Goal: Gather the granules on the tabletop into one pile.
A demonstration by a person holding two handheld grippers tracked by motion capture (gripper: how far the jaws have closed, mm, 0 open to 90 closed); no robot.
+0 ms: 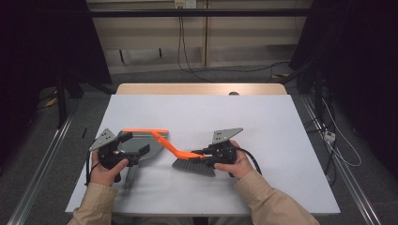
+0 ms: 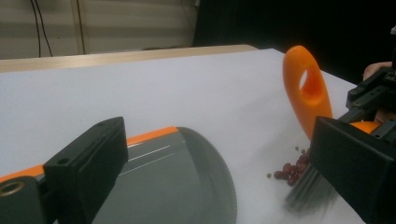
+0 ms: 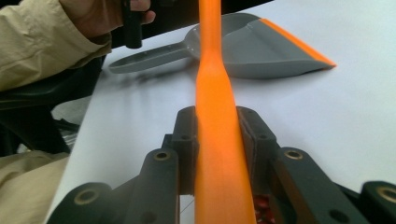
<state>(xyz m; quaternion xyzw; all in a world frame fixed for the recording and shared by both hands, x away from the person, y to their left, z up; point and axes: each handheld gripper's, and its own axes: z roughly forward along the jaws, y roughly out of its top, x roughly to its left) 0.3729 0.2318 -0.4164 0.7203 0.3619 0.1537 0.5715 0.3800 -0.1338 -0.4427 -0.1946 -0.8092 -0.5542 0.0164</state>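
The right hand-held gripper (image 1: 210, 156) is closed on the orange handle of the brush (image 1: 185, 154). In the right gripper view the jaws press against both sides of the handle (image 3: 215, 154), which runs straight up the middle of the frame. The brush lies low over the counter (image 1: 263, 122), with its grey bristles (image 1: 193, 166) touching the white surface and its handle slanting up and away to the person's left, toward the dustpan.

The left hand-held gripper (image 1: 133, 146) stands open, with nothing between its jaws. It hovers over the dustpan (image 1: 141, 152); in the left gripper view the two jaws sit wide apart, the grey pan (image 2: 187, 186) between and below them. The dustpan rests flat on the counter, its orange lip (image 1: 145, 131) at the far edge and its grey handle (image 1: 130, 177) pointing back toward the person, just beside the left hand (image 1: 107, 171).

A small cluster of dark red beans (image 2: 292, 168) lies on the counter just beside the brush bristles (image 2: 308, 191), between the brush and the curved rim of the dustpan. A few smaller grains are scattered near the cluster. The looped end of the brush handle (image 2: 306, 88) rises above the beans in the left gripper view.

The right hand (image 1: 237, 165) holds its gripper near the front half of the counter.
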